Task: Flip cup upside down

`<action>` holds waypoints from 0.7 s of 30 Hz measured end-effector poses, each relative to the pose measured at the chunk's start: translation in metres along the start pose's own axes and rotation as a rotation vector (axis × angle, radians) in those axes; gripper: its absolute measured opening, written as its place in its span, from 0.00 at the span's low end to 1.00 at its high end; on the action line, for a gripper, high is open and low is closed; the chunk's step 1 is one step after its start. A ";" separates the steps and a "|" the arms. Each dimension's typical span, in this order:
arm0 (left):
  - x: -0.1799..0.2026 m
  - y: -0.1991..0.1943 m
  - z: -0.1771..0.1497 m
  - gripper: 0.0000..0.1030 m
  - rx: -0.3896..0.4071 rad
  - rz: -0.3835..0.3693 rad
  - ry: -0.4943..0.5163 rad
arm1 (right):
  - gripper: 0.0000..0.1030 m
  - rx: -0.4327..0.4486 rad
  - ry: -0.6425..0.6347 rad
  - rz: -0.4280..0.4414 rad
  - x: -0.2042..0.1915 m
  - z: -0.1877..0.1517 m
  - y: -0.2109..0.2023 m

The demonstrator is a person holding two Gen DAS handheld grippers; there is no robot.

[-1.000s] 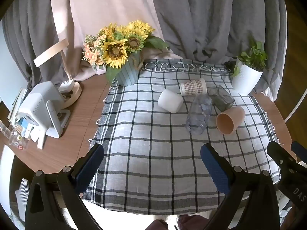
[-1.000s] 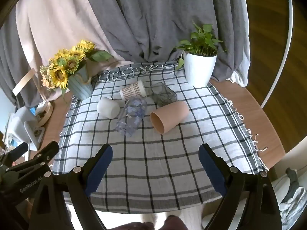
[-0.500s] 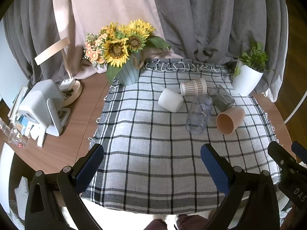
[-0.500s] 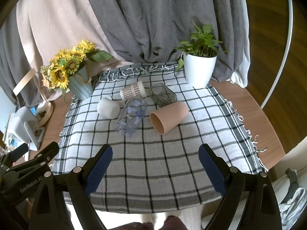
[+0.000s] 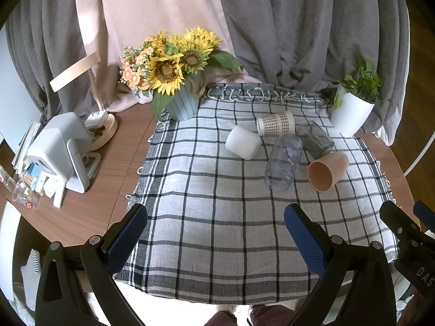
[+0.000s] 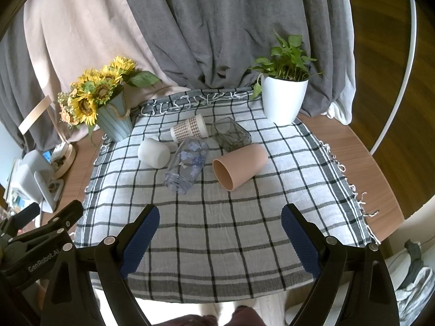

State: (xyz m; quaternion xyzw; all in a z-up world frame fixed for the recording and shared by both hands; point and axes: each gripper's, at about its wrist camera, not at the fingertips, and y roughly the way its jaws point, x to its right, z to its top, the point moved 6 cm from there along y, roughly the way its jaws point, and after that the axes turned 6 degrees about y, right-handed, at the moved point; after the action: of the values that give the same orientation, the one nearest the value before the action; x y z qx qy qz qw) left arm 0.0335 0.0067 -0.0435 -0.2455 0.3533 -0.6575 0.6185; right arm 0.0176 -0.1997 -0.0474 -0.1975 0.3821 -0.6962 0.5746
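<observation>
A: Where is the pink cup (image 6: 239, 166)?
B: On its side on the cloth (image 6: 217, 225), mouth toward us, beside the clear cup (image 6: 187, 164).
A: And the grippers?
B: Right gripper (image 6: 220, 237) and left gripper (image 5: 216, 235) are both wide, empty. Grip across the wall, then lift before turning.

Five cups are seen lying on their sides, clustered on the far half of the checked cloth (image 6: 217, 231). A white cup (image 6: 154, 153), a clear floral-printed cup (image 6: 187, 165) and a peach cup (image 6: 239, 166), mouth turned toward the camera, are spread across the front; a houndstooth-patterned cup (image 6: 189, 130) and a smoky faceted glass cup (image 6: 231, 133) are set behind.
</observation>
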 end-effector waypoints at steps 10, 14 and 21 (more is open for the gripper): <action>0.000 0.000 -0.002 1.00 -0.005 0.000 0.001 | 0.89 -0.001 0.000 -0.001 -0.001 0.001 0.002; 0.000 0.000 -0.004 1.00 -0.004 0.002 0.001 | 0.89 -0.001 0.000 0.000 0.000 0.001 0.001; 0.000 0.000 -0.005 1.00 -0.008 0.002 0.002 | 0.89 -0.002 -0.001 0.000 -0.001 0.001 0.002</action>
State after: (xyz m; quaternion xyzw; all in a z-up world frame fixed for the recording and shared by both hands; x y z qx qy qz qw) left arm 0.0295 0.0074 -0.0467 -0.2471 0.3565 -0.6558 0.6178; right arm 0.0197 -0.1992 -0.0477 -0.1983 0.3827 -0.6958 0.5746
